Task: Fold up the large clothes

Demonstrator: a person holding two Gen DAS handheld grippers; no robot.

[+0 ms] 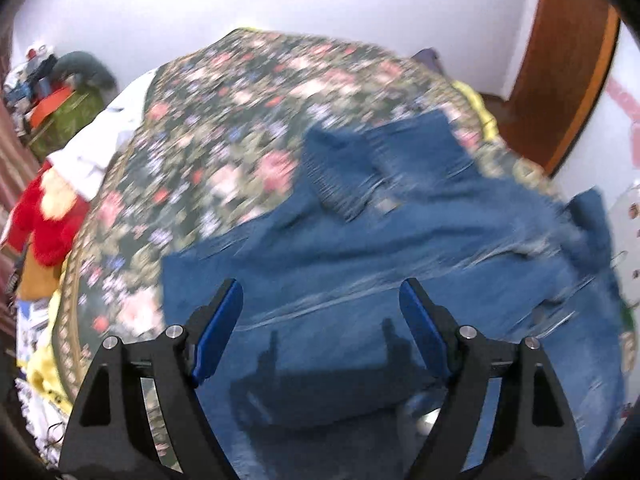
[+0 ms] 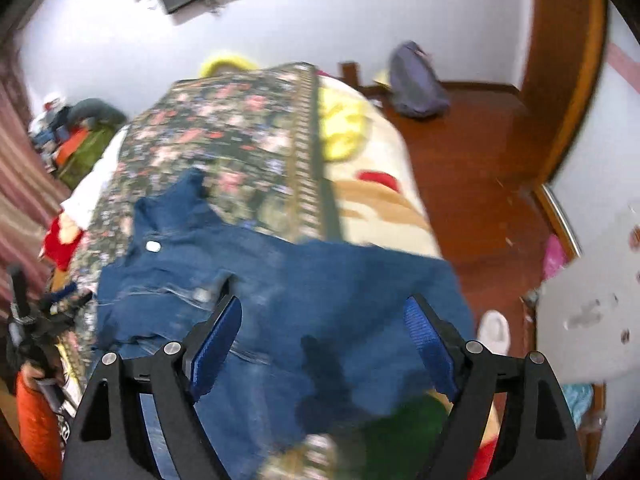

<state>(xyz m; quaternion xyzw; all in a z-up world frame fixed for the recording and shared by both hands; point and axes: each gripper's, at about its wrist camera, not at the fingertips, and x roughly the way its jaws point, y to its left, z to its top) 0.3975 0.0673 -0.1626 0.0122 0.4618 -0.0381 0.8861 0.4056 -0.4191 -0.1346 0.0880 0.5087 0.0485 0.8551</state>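
Left gripper [image 1: 321,294] and right gripper [image 2: 323,310] are hovering wide open, holding nothing. Blue denim jeans [image 1: 360,240] are lying spread beneath both, on a floral bedspread [image 1: 240,92].

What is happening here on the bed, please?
A person is folding a blue denim garment spread on a bed with a floral cover, using a handheld gripper in each hand. Right now both the left gripper and the right gripper hang above the denim with jaws open, holding nothing. The pictures are blurred, so finer details are unclear.
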